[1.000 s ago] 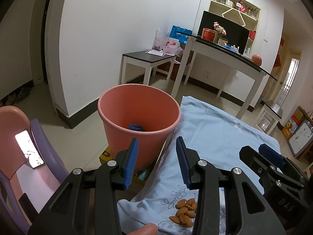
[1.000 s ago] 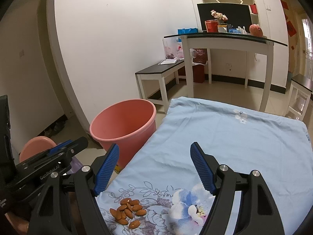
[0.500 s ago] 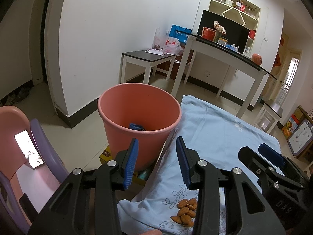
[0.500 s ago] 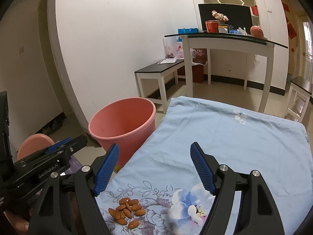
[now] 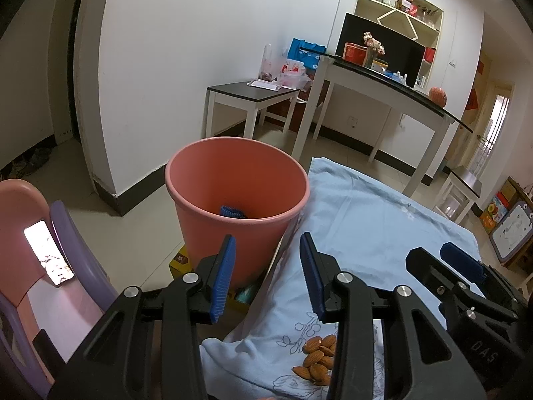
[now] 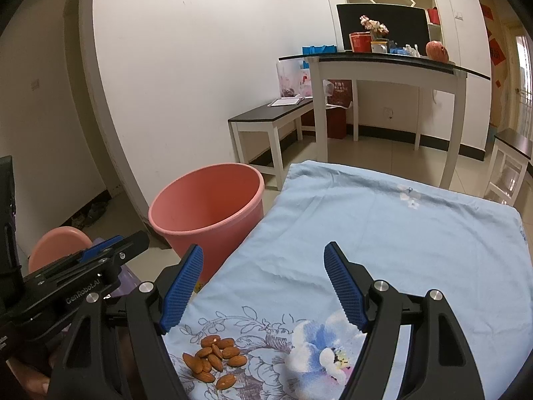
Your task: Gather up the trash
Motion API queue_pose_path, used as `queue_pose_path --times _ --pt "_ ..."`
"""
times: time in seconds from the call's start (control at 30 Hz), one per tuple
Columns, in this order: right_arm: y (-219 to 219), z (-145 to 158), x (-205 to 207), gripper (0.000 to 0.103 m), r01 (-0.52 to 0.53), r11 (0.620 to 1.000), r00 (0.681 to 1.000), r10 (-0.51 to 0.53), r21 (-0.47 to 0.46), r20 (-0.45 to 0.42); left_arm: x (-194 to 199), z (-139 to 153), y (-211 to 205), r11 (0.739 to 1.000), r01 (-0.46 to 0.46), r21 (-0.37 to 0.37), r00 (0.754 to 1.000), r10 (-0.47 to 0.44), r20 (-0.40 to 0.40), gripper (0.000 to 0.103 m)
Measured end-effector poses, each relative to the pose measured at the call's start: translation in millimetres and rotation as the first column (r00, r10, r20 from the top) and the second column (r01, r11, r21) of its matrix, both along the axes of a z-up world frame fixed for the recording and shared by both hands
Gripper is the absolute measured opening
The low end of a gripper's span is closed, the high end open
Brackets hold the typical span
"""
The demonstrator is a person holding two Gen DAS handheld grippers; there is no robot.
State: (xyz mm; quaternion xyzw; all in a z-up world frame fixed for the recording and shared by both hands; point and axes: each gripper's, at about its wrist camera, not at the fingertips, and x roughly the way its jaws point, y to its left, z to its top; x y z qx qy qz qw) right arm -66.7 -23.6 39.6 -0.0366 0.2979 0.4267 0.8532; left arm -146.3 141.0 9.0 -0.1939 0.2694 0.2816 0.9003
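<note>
A small heap of almonds [image 6: 215, 360] is seen lying on the flowered near corner of the light blue cloth [image 6: 383, 233] that covers the worktop. The pink bin [image 6: 208, 213] is set on the floor just beside the cloth's left edge, and something blue [image 5: 232, 211] is already visible at its bottom.

The left hand-held gripper [image 5: 268, 278] is held above the near edge, between bin and almonds, with its jaws partly apart and nothing between them. The right hand-held gripper [image 6: 263, 288] is held over the cloth with its jaws spread wider, and it too is empty; the almonds lie low in its view, under its left finger, untouched by either tool.

The step in hand is judged to be the approach to the almonds, with no pick-up yet made. For the next move, a gripper would need to be lowered onto the heap. Because the nuts are small and loose, only one or a few could probably be pinched at a time, so several trips to the bin are to be expected, and care is called for so that the heap is not scattered or the cloth caught.
</note>
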Motion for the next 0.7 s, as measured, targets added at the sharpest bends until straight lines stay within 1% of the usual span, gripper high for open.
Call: queue_pose_path --times 0.7 --pt "0.7 -2.3 1.6 0.074 -0.001 1.000 1.000 0.001 -0.007 -0.003 0.3 -6.7 0.2 1.000 0.000 -0.006 1.000 0.000 -0.011 0.041"
